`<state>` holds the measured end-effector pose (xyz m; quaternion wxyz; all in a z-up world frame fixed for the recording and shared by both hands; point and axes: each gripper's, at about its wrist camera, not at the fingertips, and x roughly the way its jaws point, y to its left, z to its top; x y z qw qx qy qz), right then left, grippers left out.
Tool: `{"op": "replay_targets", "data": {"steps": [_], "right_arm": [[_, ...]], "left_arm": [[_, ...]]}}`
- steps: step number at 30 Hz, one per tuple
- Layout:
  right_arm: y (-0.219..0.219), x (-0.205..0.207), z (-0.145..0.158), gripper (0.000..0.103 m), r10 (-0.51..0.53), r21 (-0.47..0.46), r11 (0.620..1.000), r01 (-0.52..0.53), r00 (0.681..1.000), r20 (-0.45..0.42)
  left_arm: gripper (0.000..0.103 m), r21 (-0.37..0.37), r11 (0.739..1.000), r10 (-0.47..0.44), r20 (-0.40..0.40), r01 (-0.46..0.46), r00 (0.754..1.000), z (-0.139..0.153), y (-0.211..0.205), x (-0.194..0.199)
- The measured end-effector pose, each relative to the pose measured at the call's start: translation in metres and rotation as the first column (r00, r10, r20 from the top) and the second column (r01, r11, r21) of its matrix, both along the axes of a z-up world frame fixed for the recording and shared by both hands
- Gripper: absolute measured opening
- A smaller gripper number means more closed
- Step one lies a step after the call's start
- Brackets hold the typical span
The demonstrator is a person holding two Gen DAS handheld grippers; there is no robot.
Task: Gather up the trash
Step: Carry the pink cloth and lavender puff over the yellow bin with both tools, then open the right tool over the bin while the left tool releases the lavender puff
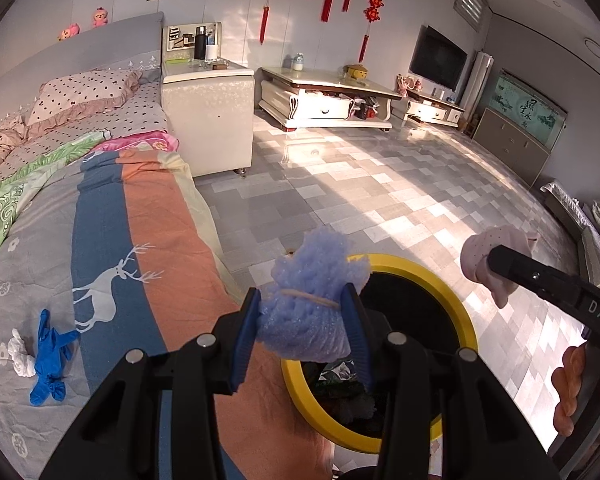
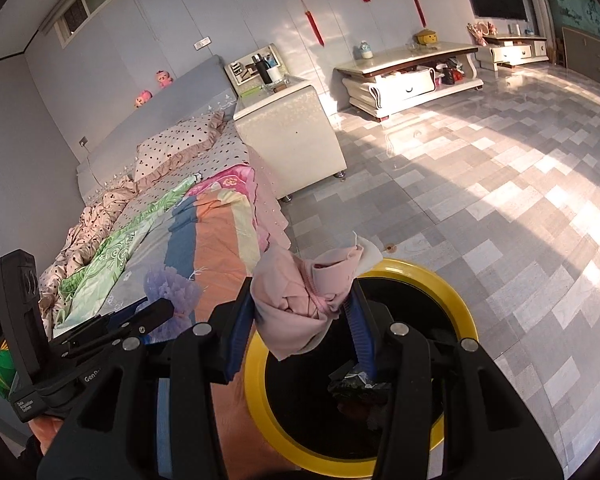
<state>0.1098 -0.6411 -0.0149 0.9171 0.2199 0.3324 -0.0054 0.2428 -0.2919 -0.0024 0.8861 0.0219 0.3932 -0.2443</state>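
Observation:
My left gripper (image 1: 302,312) is shut on a purple foam wad (image 1: 308,300) tied with a rubber band, held over the left rim of a yellow-rimmed trash bin (image 1: 466,316) with dark trash inside. My right gripper (image 2: 304,308) is shut on a knotted pink cloth (image 2: 300,304), held over the same bin (image 2: 452,284). In the left wrist view the right gripper and pink cloth (image 1: 488,256) show at the right. In the right wrist view the left gripper with the purple wad (image 2: 172,288) shows at the left. A blue glove (image 1: 50,356) and a white tissue (image 1: 20,356) lie on the bed.
The bed with a striped deer quilt (image 1: 112,248) lies to the left of the bin. A white nightstand (image 1: 208,112) stands beyond it. A low TV cabinet (image 1: 328,100) lines the far wall. Tiled floor (image 1: 380,184) stretches to the right.

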Motion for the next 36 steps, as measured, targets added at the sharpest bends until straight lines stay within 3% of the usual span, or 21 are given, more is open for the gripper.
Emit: {"op": "replay_targets", "data": {"steps": [15, 23, 26, 32, 36], "right_arm": [[-0.026, 0.028, -0.06, 0.043, -0.046, 0.034, 0.998, 0.05, 0.994, -0.1], [-0.032, 0.03, -0.07, 0.043, -0.06, 0.036, 0.997, 0.064, 0.992, -0.111], [-0.035, 0.029, -0.07, 0.048, -0.066, 0.042, 0.997, 0.071, 0.992, -0.103], [-0.038, 0.021, -0.066, 0.053, -0.108, 0.033, 0.993, 0.112, 0.989, -0.099], [-0.039, 0.015, -0.063, 0.058, -0.129, 0.022, 0.991, 0.131, 0.987, -0.096]], "left_arm": [[0.039, 0.034, 0.997, -0.059, -0.077, 0.062, 0.995, -0.054, -0.04, 0.003], [0.04, 0.027, 0.996, -0.08, -0.091, 0.083, 0.993, -0.057, -0.045, -0.001], [0.04, 0.023, 0.996, -0.084, -0.09, 0.086, 0.992, -0.055, -0.046, -0.002], [0.049, 0.021, 0.997, -0.077, -0.085, 0.079, 0.993, -0.055, -0.041, -0.003], [0.06, 0.007, 0.998, -0.056, -0.086, 0.057, 0.995, -0.054, -0.028, -0.004]]}}
